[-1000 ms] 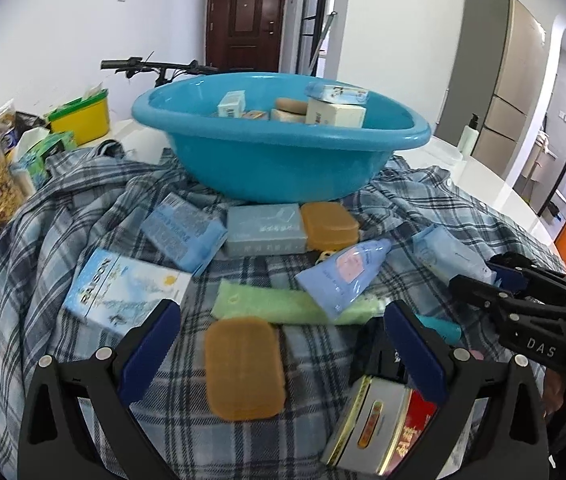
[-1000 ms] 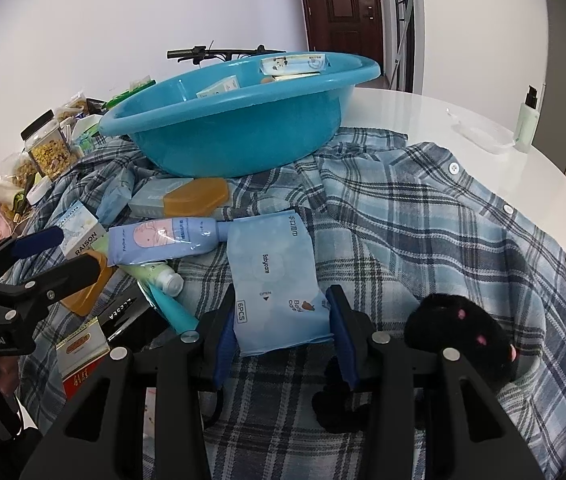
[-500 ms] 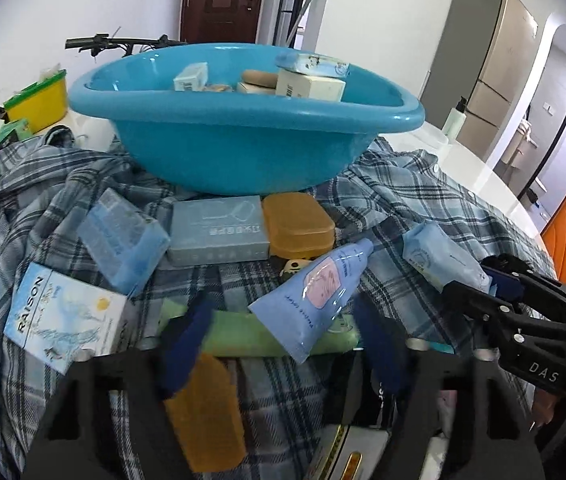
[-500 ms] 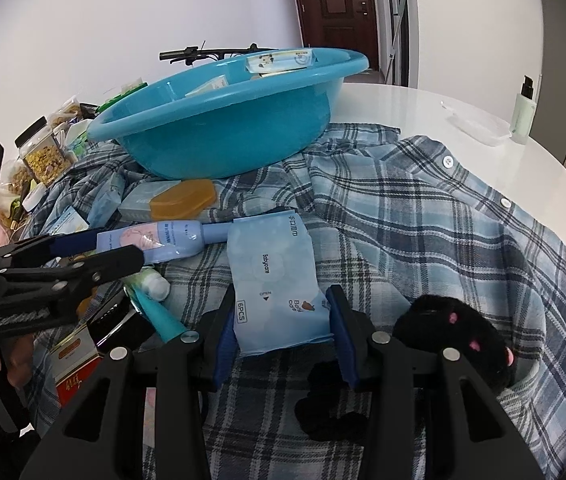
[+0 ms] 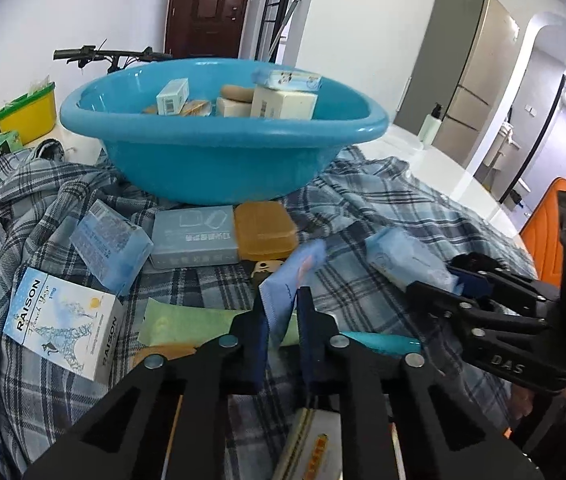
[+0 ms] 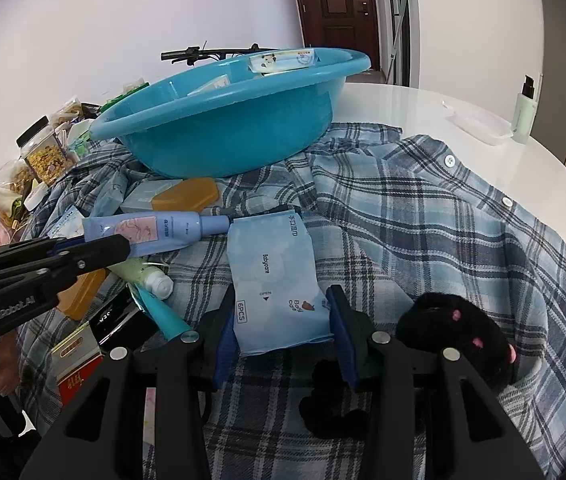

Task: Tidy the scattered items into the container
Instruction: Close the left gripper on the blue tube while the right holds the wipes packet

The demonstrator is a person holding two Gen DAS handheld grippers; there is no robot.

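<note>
A blue basin (image 5: 223,168) (image 6: 223,136) holding several boxes stands at the back of a plaid shirt (image 6: 423,220). In front of it lies a light-blue tube with a pink label (image 6: 163,232) (image 5: 303,264). My left gripper (image 5: 281,300) (image 6: 123,246) has its jaws closing, and the pads pinch the tube's flat crimped end. My right gripper (image 6: 281,296) (image 5: 455,278) is shut on the near end of a blue wipes pack (image 6: 271,268) (image 5: 399,256), which lies flat on the shirt.
Loose on the shirt are a green tube (image 5: 191,320), an orange case (image 5: 263,232), a grey-blue box (image 5: 195,236), a RAISON box (image 5: 63,324), a teal tube (image 6: 163,312) and a black plush item (image 6: 459,332). Snack jars (image 6: 43,152) crowd the left; a pump bottle (image 6: 525,112) stands far right.
The left gripper's jaws went from wide open to closed on the blue tube's flat end, and the tube now stands on edge between them. The right gripper kept still on the wipes pack.
</note>
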